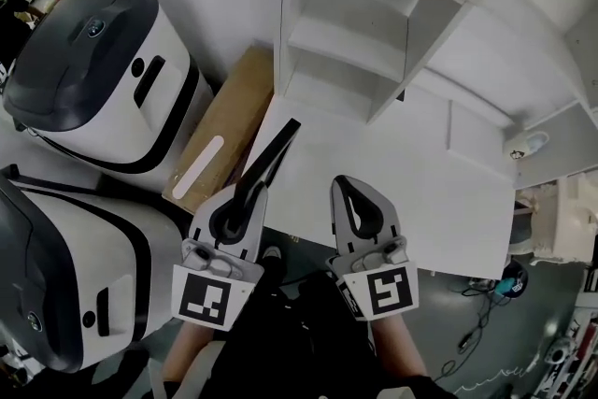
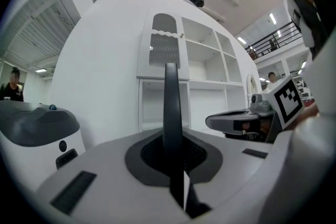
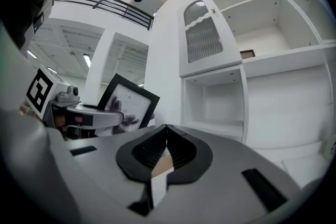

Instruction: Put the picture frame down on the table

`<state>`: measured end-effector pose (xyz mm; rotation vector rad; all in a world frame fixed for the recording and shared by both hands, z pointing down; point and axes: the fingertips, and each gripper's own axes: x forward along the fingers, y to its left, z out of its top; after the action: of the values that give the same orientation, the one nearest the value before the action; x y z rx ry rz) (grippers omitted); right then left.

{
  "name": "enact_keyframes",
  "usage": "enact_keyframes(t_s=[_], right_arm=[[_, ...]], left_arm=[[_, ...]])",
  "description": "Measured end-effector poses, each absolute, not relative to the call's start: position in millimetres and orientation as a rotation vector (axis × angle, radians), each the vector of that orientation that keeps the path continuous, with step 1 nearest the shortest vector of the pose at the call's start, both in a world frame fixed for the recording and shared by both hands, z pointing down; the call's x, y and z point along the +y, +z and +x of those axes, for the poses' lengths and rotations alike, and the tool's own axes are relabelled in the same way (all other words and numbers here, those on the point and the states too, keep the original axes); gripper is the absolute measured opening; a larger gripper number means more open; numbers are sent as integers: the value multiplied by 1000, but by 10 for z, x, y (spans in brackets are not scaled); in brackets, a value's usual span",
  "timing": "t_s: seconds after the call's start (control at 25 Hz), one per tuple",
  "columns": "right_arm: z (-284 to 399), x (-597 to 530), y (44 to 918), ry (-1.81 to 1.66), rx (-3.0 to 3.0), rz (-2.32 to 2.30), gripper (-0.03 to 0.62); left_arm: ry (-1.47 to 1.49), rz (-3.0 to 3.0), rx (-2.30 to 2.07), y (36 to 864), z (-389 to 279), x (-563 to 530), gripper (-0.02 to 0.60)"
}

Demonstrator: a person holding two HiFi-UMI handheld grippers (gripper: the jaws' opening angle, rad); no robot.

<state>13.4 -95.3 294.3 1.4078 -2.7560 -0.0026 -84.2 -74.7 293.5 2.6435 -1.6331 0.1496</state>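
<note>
Forward, left gripper (image 1: 249,195) holds frame (image 1: 277,150) (edgewise).

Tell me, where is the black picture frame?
Head view, left side: the black picture frame is clamped in the left gripper, over the white table's left edge.

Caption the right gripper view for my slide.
Right gripper, shut and empty, faces a white shelf unit; beside it the left gripper holds a black picture frame.

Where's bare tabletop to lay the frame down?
Bare white table ahead of the right gripper, between the shelf unit and the near edge. Crowded left of the frame: cardboard box and two machines.
</note>
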Motion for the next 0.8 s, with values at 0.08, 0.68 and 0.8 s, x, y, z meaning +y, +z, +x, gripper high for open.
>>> enact_keyframes(t_s=[0.08, 0.68, 0.8], right_arm=[[90, -958, 2968, 24, -2752, 1416, 3], [-131, -1028, 3123, 175, -2776, 1402, 115], [-136, -1064, 3164, 212, -2788, 1390, 115]], left_arm=[[153, 2667, -1592, 2946, -842, -768, 12], [137, 2821, -1299, 2984, -617, -845, 12], [130, 2836, -1254, 2994, -564, -846, 12]])
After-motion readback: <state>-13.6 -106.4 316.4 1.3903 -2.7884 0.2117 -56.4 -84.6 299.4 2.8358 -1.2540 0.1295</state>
